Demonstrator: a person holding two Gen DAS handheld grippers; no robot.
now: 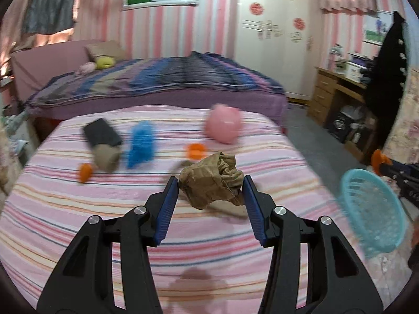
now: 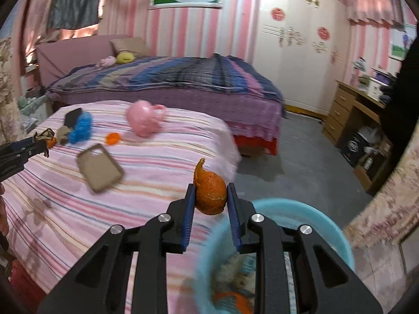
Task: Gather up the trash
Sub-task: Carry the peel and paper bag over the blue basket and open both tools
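My left gripper is shut on a crumpled brown paper ball and holds it above the pink striped bed. My right gripper is shut on a piece of orange peel above the rim of a light blue basket, which holds some trash. The basket also shows in the left wrist view at the right, off the bed's edge. More orange peel and an orange cap lie on the bed.
On the bed lie a pink piggy bank, a blue fluffy thing, a black case, a tan roll and a tan phone case. A purple bed stands behind, a wooden desk at right.
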